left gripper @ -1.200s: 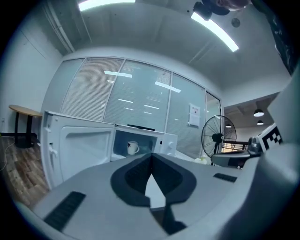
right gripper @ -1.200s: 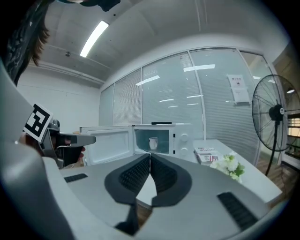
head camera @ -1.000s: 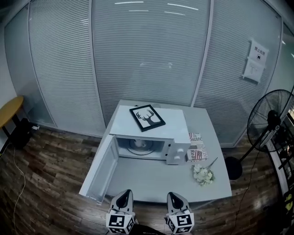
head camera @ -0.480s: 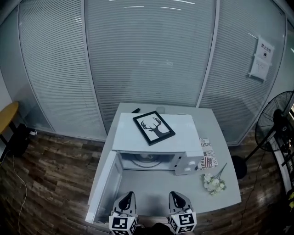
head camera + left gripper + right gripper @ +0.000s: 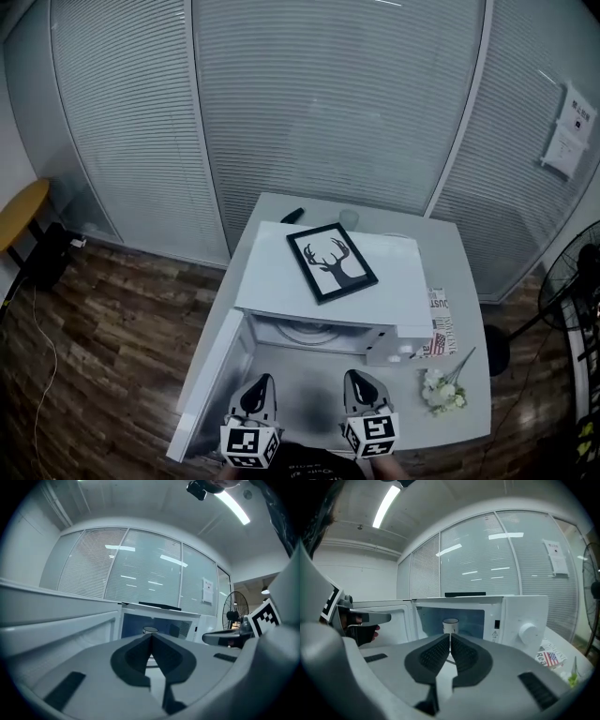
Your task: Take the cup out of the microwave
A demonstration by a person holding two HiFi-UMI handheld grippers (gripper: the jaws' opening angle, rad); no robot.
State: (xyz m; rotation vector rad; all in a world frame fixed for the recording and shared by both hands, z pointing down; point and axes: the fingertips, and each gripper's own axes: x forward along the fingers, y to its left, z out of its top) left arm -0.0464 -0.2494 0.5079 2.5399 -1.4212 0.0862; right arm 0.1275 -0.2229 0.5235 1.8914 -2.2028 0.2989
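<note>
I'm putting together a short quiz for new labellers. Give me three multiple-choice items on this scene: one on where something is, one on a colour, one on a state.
1. Where is the cup?
A) inside the microwave
B) on the floor
C) beside the fan

2. What colour are the flowers on the table?
A) red
B) white
C) purple

3. How is the microwave's door?
A) shut
B) taken off
C) swung open

Answers:
1 A: the right gripper view shows it standing in the lit chamber.
2 B: the head view shows pale white blooms near the table's right edge.
3 C: the head view shows it swung out on the left side, with the chamber exposed.
</note>
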